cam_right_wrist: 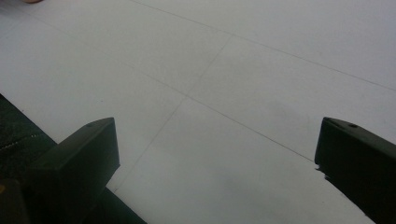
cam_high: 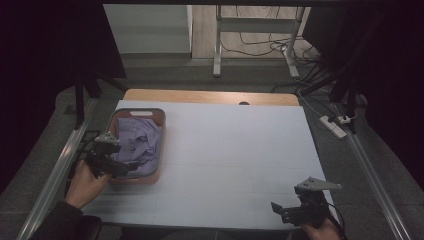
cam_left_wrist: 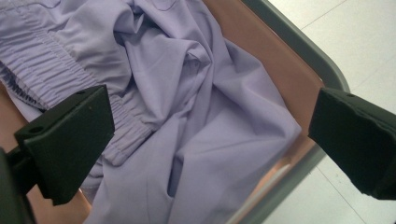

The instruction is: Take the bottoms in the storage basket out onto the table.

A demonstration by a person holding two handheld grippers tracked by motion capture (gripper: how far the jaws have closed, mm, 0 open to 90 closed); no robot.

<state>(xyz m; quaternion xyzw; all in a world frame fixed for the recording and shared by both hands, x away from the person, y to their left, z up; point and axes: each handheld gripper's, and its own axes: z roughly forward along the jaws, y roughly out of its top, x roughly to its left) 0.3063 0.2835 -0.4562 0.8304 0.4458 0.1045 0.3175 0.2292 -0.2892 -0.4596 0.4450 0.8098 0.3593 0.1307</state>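
This looks like a lab or recording studio rather than a home. A white gridded worktop sits between metal rails, with dark curtains at both sides. At the upper right, loose cables and a power strip lie on grey carpet, probably beneath a metal stand.

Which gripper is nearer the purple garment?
Left. The left gripper hangs open over the purple garment in the basket; the right gripper sits open across the table, near its front right corner.
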